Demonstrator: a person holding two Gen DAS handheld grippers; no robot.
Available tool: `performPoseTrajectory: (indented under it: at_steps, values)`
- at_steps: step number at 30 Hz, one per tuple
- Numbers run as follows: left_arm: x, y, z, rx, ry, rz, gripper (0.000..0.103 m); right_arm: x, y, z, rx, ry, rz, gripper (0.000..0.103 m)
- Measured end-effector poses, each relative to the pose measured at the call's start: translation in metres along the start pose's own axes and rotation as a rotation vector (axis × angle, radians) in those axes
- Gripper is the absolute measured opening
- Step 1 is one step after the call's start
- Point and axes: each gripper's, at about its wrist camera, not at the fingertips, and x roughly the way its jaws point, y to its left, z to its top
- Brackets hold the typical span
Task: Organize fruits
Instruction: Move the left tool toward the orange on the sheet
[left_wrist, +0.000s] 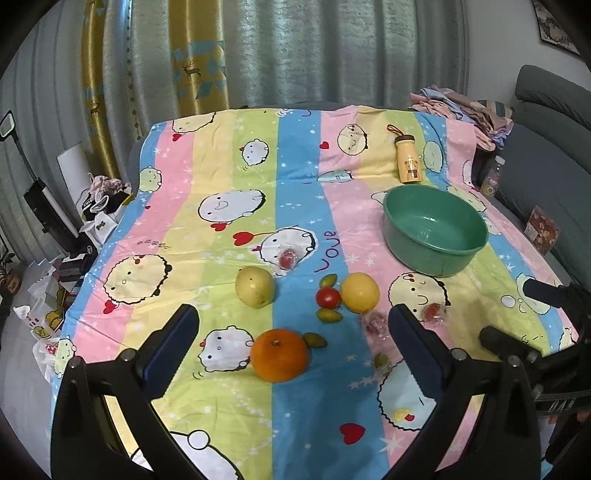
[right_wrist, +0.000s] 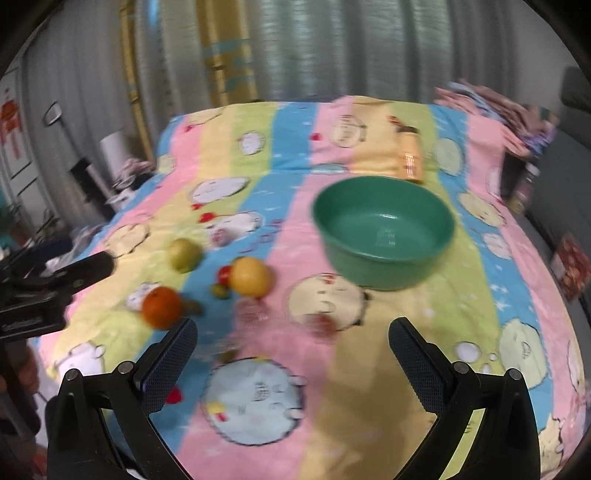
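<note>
An orange (left_wrist: 279, 355) lies near my open left gripper (left_wrist: 291, 332), just ahead between its fingers. Beyond lie a green pear (left_wrist: 255, 287), a yellow citrus (left_wrist: 359, 292), a red tomato (left_wrist: 328, 297), small green fruits (left_wrist: 328, 315) and wrapped red fruits (left_wrist: 375, 322). An empty green bowl (left_wrist: 436, 236) stands at the right. My right gripper (right_wrist: 293, 332) is open and empty above the cloth, with the bowl (right_wrist: 384, 230) ahead right and the orange (right_wrist: 161, 307) by its left finger. That view is blurred.
A yellow bottle (left_wrist: 407, 160) lies behind the bowl. A striped cartoon cloth (left_wrist: 207, 177) covers the table. Folded clothes (left_wrist: 465, 107) sit at the far right corner. Bags and boxes (left_wrist: 55, 295) crowd the floor at left. A grey sofa (left_wrist: 546, 155) stands at right.
</note>
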Motion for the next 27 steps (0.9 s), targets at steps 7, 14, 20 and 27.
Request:
performPoseTrajectory:
  at_steps: [7, 14, 20, 27]
  values:
    - [-0.003, 0.005, -0.002, 0.0, -0.004, -0.005, 0.103, 0.0, 0.036, 0.003, -0.084, -0.019, 0.029, 0.103]
    - [-0.003, 0.006, -0.002, 0.003, -0.003, -0.008, 0.103, 0.005, 0.048, 0.007, -0.102, -0.018, 0.039, 0.103]
    - [0.003, 0.008, 0.0, -0.001, 0.013, -0.011, 0.103, 0.008, 0.049, 0.009, -0.106, -0.01, 0.053, 0.103]
    - [0.011, 0.011, -0.001, 0.006, 0.031, -0.013, 0.103, 0.017, 0.049, 0.008, -0.1, 0.013, 0.07, 0.103]
